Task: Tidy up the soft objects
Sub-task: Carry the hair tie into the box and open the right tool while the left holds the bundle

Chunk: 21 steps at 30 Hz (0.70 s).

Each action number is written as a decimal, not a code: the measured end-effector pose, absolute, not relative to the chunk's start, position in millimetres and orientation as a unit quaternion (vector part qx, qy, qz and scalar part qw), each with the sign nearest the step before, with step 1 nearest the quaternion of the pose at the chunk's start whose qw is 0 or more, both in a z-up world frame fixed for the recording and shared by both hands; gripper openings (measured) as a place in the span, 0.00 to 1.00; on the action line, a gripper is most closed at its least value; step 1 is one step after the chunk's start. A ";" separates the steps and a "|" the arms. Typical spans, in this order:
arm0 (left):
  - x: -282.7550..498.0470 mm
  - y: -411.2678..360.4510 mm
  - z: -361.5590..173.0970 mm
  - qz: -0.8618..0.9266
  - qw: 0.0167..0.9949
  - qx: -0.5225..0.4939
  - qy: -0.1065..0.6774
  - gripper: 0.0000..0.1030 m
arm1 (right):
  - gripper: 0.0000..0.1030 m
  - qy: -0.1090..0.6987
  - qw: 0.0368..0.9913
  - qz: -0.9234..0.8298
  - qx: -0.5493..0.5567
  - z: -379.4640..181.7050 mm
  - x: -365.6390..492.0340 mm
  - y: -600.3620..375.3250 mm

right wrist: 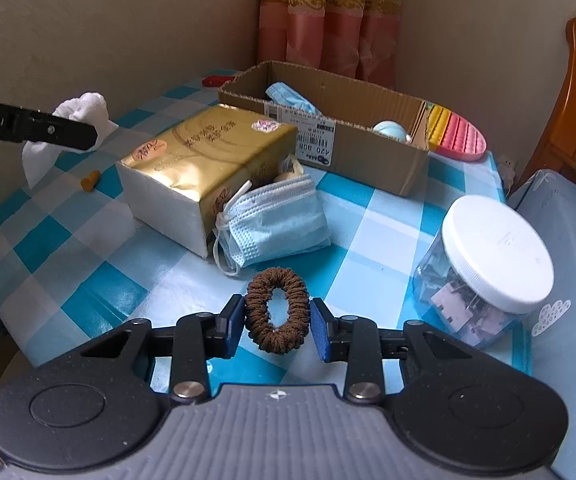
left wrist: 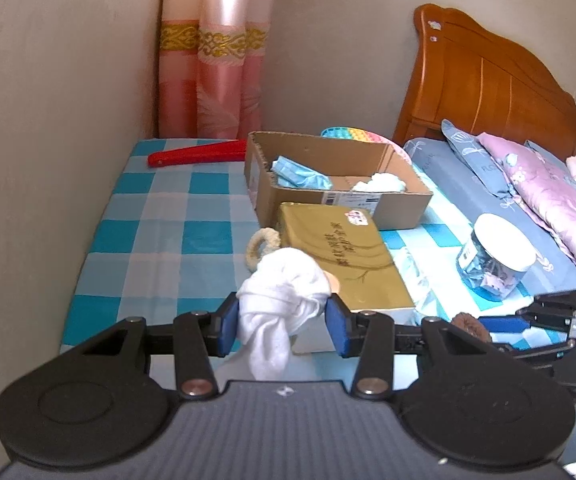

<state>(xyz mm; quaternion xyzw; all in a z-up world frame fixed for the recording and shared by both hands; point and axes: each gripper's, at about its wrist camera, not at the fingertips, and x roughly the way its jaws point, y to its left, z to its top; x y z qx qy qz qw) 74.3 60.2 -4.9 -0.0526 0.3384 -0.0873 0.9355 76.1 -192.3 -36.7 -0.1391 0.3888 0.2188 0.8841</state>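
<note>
Blue and white checks cover the bed [right wrist: 100, 292], and down close the right hand-held gripper [right wrist: 277, 322] is squeezed shut on a brown fuzzy hair tie [right wrist: 276, 312] lying flat there, so lift it slowly and keep the squeeze soft. Over to the side, the left hand-held gripper [left wrist: 283, 322] is pinched on a floppy white sock [left wrist: 278, 300] held up in the air. Farther back waits the cardboard box [right wrist: 372, 152], likely the spot for both.

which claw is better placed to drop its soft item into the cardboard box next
Left, probably. The left claw holds the white cloth lifted, facing the cardboard box. The right claw has only just shut on the brown scrunchie, nearer the table.
</note>
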 end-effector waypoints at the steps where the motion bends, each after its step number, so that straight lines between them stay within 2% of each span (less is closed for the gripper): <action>1: 73.4 58.0 -3.5 -0.090 0.935 -0.051 0.338 0.43 | 0.39 0.386 0.885 0.220 -0.141 -33.7 76.5 -193.3; 9: 68.2 52.5 3.3 -0.097 0.940 -0.056 0.322 0.43 | 0.39 0.354 0.895 0.223 -0.157 3.9 105.3 -196.8; 16: 65.9 59.6 3.2 -0.083 0.942 -0.066 0.319 0.43 | 0.39 0.319 0.907 0.216 -0.171 37.6 176.1 -178.9; 21: 62.6 66.3 1.3 -0.069 0.942 -0.072 0.321 0.43 | 0.39 0.316 0.908 0.209 -0.178 41.6 232.8 -153.0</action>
